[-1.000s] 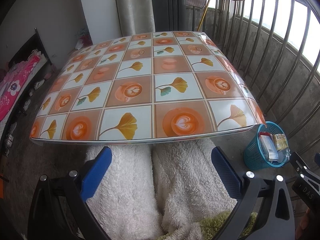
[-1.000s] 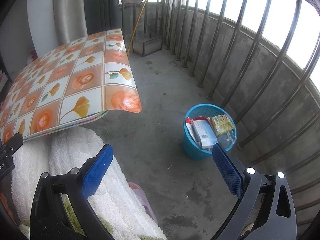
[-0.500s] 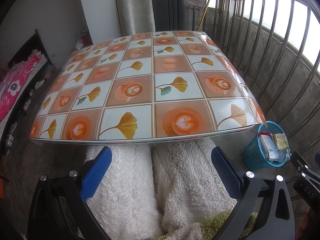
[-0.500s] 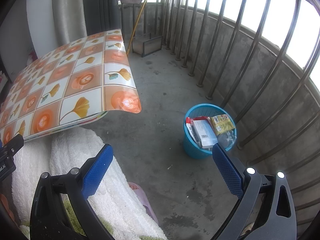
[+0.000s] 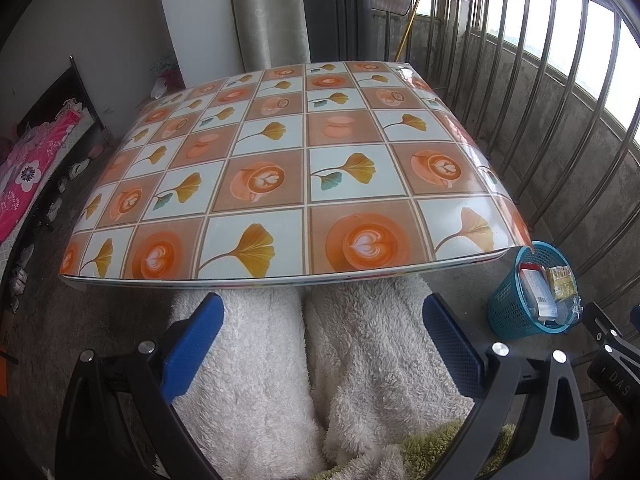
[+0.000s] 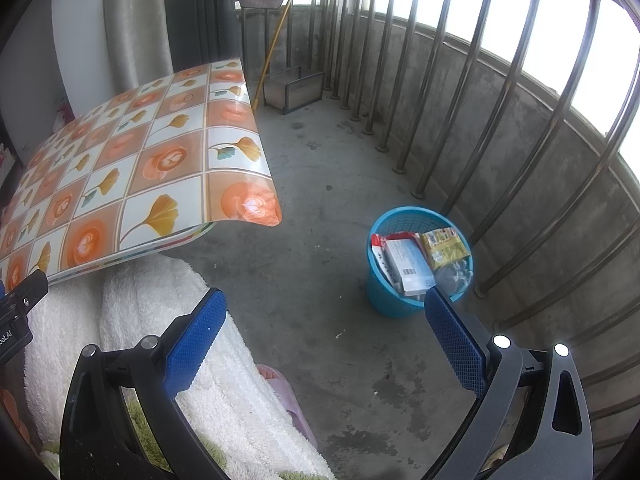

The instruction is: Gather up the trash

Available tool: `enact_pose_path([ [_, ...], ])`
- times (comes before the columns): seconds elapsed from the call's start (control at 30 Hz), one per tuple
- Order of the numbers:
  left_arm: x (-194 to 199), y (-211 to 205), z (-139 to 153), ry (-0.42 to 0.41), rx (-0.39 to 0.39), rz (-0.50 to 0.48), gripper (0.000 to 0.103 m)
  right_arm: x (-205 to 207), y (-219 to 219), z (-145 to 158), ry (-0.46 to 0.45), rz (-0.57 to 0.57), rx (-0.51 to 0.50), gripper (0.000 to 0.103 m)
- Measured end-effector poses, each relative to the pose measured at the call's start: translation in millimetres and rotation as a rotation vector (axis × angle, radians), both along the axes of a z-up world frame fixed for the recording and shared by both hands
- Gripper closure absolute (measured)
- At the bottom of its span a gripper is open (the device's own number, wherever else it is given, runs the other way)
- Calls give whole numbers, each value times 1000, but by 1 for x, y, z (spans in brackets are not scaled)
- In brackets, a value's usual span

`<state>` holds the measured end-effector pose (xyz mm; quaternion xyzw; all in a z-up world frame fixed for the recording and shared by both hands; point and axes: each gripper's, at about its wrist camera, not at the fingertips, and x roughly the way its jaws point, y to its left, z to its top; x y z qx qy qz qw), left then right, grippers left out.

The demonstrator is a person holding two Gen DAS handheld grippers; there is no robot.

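Left gripper [image 5: 320, 328]: jaws wide apart, nothing between the blue pads [image 5: 192, 344]. It points at the near edge of the table [image 5: 280, 216], hanging above a person's lap in fluffy white trousers [image 5: 280, 360].

Right gripper [image 6: 324, 328]: jaws also spread wide, empty. It looks down at the concrete floor [image 6: 320, 184], w/ the right pad [image 6: 456, 344] overlapping the near rim of the bin in view; contact can't be told.

Table: covered w/ glossy oilcloth, checker of orange latte cups and yellow ginkgo leaves. Cloth corner droops over the edge on the bin side. Top carries no loose items in either view.

Trash bin [image 6: 416, 256]: small blue mesh basket, upright on the floor, just right of the table corner and near the metal railing [image 6: 520, 120]. Contents reach the rim:
- white box w/ barcode [image 6: 408, 268], standing on end, centre
- red-and-white packet [image 6: 380, 248] at its left
- yellow wrapper [image 6: 444, 248] at right
- crumpled clear plastic [image 6: 452, 278] at front right

Same bin shows at far right in the left wrist view [image 5: 528, 296], partly under the cloth corner.

Other: pink slipper [image 6: 288, 400] on the floor beside the white trouser leg; yellow broom handle [image 6: 276, 40] leaning at the far end; pink floral bedding [image 5: 28, 168] at far left.
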<state>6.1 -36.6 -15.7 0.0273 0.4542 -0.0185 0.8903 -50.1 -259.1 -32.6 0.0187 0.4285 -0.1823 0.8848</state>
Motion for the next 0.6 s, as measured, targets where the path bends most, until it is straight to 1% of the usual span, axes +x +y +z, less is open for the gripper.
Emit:
enact_pose_path([
  [0.6, 0, 0, 2, -2, 1, 2, 6, 2, 4, 0, -3, -2, 2, 8],
])
